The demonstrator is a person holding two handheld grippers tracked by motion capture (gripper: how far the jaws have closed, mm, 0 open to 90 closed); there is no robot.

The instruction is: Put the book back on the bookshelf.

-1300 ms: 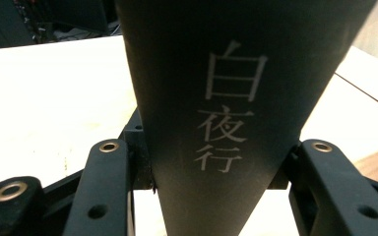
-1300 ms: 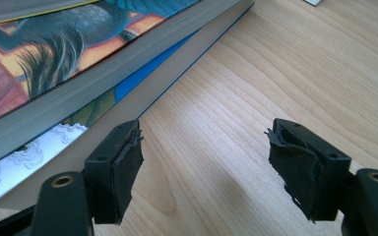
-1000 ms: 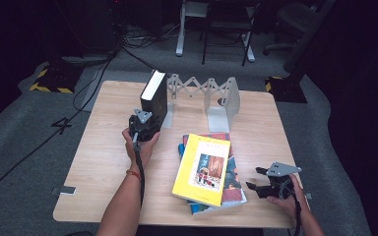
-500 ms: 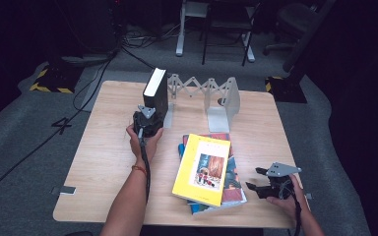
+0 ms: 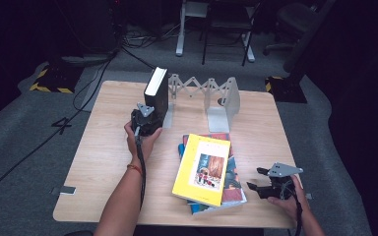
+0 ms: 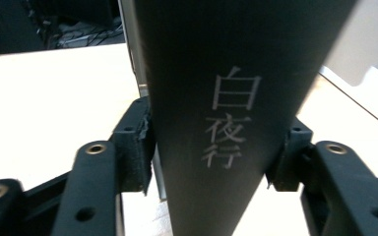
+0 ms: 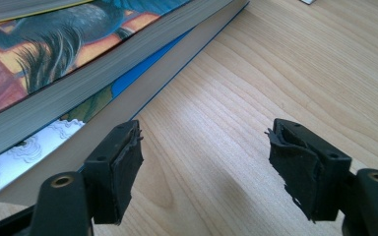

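Between frames, the left gripper (image 5: 146,119) edged toward the bookend rack (image 5: 211,96), its jaws just opening around the upright black book (image 5: 157,90) on the worktop (image 5: 103,147). Stiff, weighty; grip the spine low. Right gripper (image 5: 270,183) idle, jaws wide.

Your counter (image 5: 103,162) is light wood. A black book (image 5: 156,94) stands upright on it near the far edge, at the left end of a grey metal book rack (image 5: 211,98). The rack stretches out in a zigzag to a tall end plate. Closer to you, a pile of books (image 5: 211,172) lies flat, with a yellow one on top. The counter stands on a grey carpet floor (image 5: 24,137).
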